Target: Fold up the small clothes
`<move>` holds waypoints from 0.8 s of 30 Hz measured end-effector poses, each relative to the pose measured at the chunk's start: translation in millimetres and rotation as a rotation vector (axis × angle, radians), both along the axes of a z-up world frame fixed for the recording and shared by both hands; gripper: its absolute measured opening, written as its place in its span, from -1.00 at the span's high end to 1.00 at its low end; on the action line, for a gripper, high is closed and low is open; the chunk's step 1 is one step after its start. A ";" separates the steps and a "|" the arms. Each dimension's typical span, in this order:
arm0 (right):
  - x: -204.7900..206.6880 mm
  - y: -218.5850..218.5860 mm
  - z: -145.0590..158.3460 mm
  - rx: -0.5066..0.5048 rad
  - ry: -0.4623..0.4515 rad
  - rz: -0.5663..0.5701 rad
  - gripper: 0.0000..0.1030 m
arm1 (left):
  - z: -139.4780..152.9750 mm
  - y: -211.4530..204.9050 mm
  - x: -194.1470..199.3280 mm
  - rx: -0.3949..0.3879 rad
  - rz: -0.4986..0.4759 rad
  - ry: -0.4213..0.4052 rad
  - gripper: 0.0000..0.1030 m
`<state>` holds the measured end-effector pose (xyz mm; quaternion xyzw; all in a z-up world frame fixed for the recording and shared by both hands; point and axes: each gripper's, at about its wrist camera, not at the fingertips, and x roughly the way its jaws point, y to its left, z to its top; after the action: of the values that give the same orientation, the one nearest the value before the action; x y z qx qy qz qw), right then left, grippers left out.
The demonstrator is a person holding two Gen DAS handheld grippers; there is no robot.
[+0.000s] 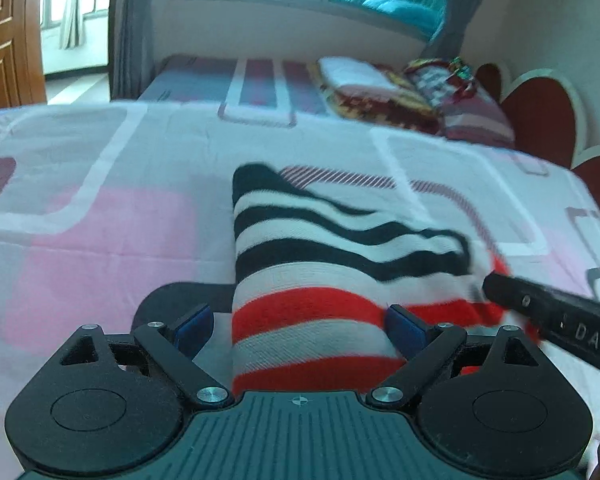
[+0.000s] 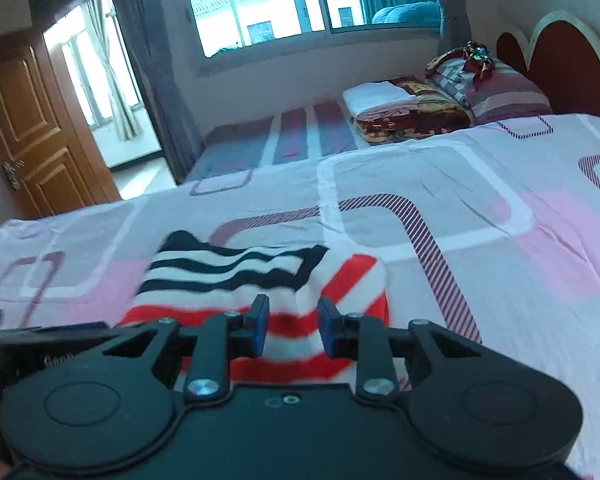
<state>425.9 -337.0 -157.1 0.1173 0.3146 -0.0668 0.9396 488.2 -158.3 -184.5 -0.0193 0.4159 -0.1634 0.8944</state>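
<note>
A small striped garment [image 1: 320, 264], black and white at the far end and red and white at the near end, lies folded on the pink and grey bedsheet [image 1: 100, 216]. My left gripper [image 1: 300, 326] is open, its blue pads either side of the garment's near red end. The right gripper's black finger reaches in from the right at the garment's right edge [image 1: 540, 308]. In the right wrist view the garment [image 2: 236, 276] lies just ahead of my right gripper [image 2: 293, 326], whose jaws are open over the red stripes.
Folded blankets [image 2: 404, 112] and a pillow [image 2: 496, 88] lie at the far end of the bed by the red headboard [image 2: 564, 56]. A window [image 2: 276, 4] and a wooden door [image 2: 32, 128] stand beyond. The bed's left edge [image 2: 60, 212] drops to the floor.
</note>
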 end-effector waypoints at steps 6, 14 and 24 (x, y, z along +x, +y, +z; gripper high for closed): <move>22.3 -10.1 -39.5 -0.111 0.054 -0.028 0.55 | -23.7 6.5 16.1 -0.069 0.067 0.081 -1.00; 31.8 -17.6 -20.2 -0.032 0.002 -0.014 0.47 | -19.5 -4.7 45.8 -0.027 0.123 0.070 -1.00; 33.1 -15.6 -21.6 -0.029 0.036 -0.001 0.42 | -12.0 -1.8 29.0 0.007 0.120 0.048 -1.00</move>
<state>459.0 -352.6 -178.8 0.1024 0.3306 -0.0741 0.9353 517.2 -160.1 -196.5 -0.0452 0.4359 -0.1076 0.8924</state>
